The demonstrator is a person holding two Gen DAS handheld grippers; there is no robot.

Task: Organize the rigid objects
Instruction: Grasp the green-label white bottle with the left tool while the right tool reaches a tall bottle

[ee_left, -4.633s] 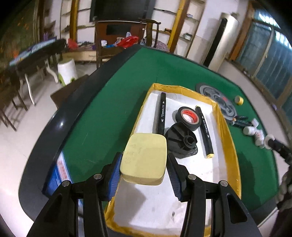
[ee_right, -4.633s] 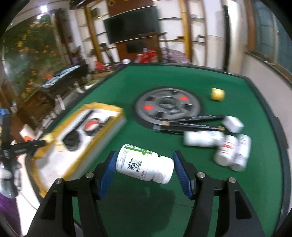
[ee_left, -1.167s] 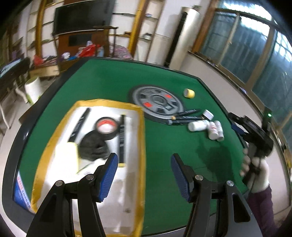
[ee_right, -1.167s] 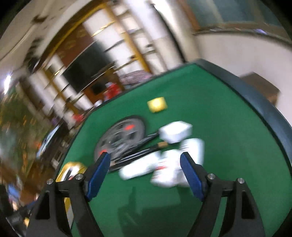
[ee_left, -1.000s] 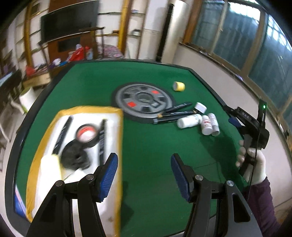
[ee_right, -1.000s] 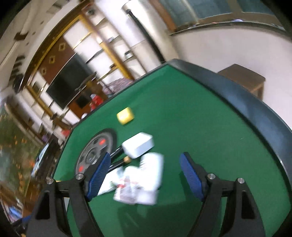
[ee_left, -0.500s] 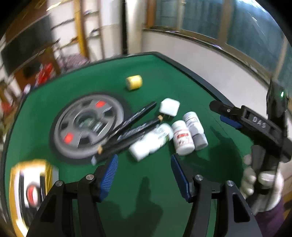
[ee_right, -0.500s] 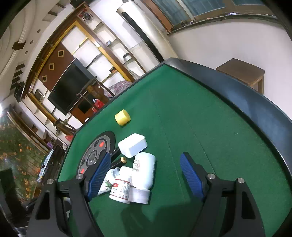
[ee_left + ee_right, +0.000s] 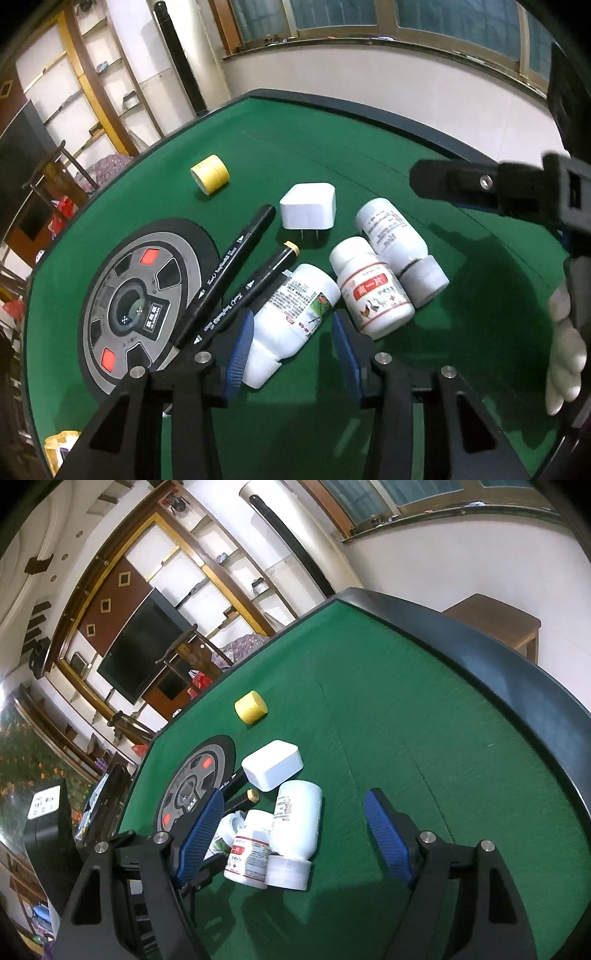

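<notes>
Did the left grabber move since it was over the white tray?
Yes. The left gripper has gone from over the tray across the green table, past the grey disc. Its closing jaws now straddle a lying white bottle.

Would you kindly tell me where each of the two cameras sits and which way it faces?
Left wrist: rides the left gripper, looking steeply down at a white bottle between its closing jaws; the person's gloved hand with the right gripper shows at the right.
Right wrist: rides the right gripper, tilted, looking across the green table towards shelves; its open jaws frame the bottles.
Shared: bottles, white charger, yellow tape roll, two black markers.
</notes>
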